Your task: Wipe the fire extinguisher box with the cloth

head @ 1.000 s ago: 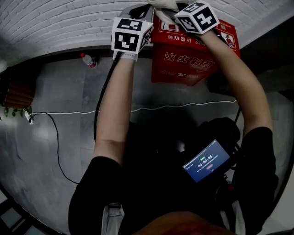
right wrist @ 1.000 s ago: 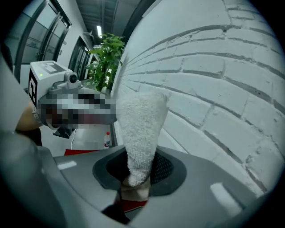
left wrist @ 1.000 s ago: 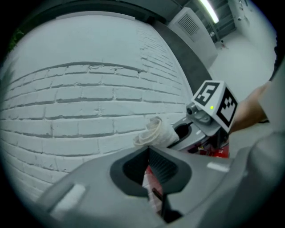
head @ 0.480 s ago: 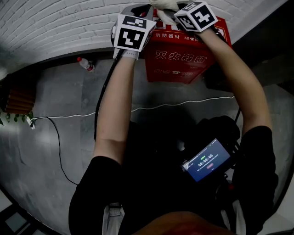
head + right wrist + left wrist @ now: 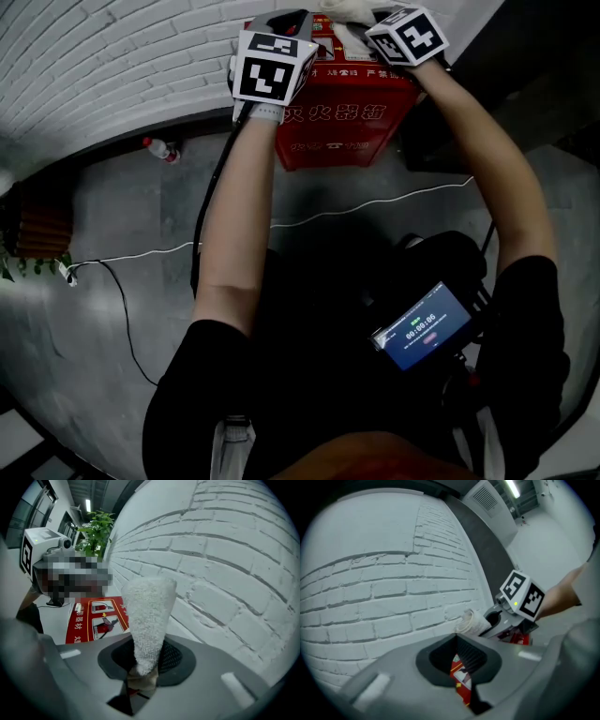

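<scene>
The box [image 5: 342,112] has shifted up and left in the head view since a second ago, and both grippers stay over its top at 12 o'clock. The right gripper [image 5: 140,667] has its fingers clamped on the cloth [image 5: 147,616], which sticks out above the lid beside the wall [image 5: 112,66]. No contact shows, so wiping seems barely begun. The left gripper [image 5: 464,677] has its fingers narrow and empty. A bottle [image 5: 159,148] at 10 o'clock and a cable [image 5: 375,204] on the floor obstruct nothing.

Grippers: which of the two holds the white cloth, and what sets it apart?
The right gripper: the rolled white cloth stands clamped between its jaws. The left gripper holds nothing; only the red fire extinguisher box shows past its jaws.
</scene>
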